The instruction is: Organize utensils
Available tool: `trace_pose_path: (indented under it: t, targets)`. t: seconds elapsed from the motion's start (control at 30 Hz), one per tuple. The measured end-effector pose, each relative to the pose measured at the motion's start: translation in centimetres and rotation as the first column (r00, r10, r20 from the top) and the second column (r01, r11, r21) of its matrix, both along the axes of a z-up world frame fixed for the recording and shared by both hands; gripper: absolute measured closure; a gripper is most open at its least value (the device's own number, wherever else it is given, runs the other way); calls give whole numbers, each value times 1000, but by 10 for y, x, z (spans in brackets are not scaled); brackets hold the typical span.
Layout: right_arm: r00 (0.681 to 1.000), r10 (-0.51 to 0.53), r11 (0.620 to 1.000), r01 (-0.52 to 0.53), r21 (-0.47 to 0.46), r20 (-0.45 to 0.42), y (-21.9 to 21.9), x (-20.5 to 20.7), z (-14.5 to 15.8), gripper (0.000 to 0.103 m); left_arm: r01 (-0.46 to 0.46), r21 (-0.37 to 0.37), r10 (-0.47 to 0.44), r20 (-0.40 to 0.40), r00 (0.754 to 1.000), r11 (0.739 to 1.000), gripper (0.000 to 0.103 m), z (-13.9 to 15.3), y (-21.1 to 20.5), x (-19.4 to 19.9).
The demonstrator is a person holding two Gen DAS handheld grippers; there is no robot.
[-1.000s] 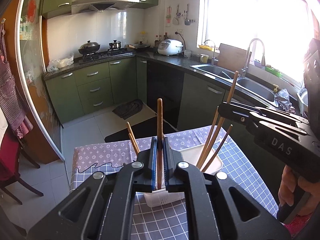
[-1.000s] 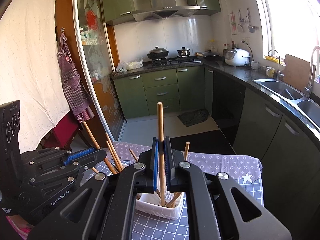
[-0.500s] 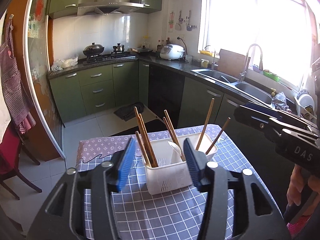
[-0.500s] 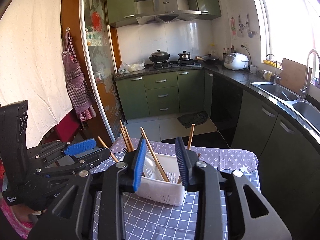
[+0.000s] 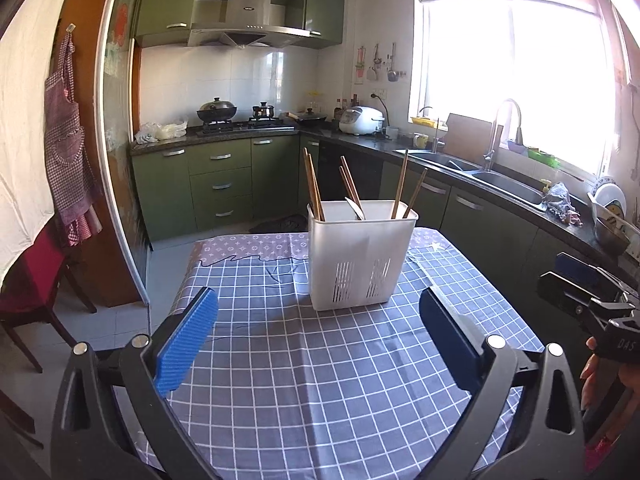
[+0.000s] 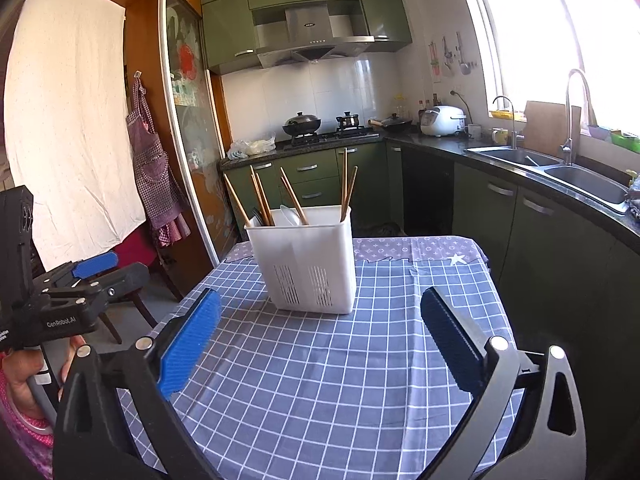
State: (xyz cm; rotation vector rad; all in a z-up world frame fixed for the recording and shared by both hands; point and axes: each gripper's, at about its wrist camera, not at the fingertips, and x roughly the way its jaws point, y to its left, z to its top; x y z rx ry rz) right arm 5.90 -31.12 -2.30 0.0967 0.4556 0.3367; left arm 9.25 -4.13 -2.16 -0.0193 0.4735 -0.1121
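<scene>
**A:** How is the light in the two fisheye pictures?

**B:** Bright daylight. It pours in through the window (image 5: 516,80), which is washed out to pure white glare in both views. Right of the window, the frame edge flares pinkish.

**A:** Any shadows?

**B:** Soft ones. The white utensil holder (image 5: 360,256) has its window-facing side lit and casts a faint shadow on the checked cloth away from the window. The cabinets below the window are dark.

**A:** Is it sharp?

**B:** Mostly crisp, with no motion blur. Straight lines bow strongly far from the window: the sliding door frame (image 6: 176,140) curves, and the corners fade to black.
</scene>
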Motion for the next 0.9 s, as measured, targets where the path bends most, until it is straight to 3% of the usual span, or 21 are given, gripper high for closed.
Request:
trace_pose_path:
  t: [0.2, 0.37, 0.67, 0.9]
  targets:
    - [997, -63, 998, 64, -22, 51, -8, -40, 9, 5, -23, -24, 24, 37, 999, 999, 7, 8, 8, -45]
    - [995, -70, 996, 74, -53, 69, -7, -69, 15, 5, -32, -36, 33, 14, 999, 999, 7, 3, 16, -64]
    - [995, -63, 995, 69, -77, 81, -2, -84, 20, 5, -83, -45, 83, -13, 996, 996, 7, -3, 29, -78]
    - [995, -58, 994, 65, -89, 85, 5, -89, 23, 5, -69, -35, 69, -8, 998, 997, 7, 1, 25, -86]
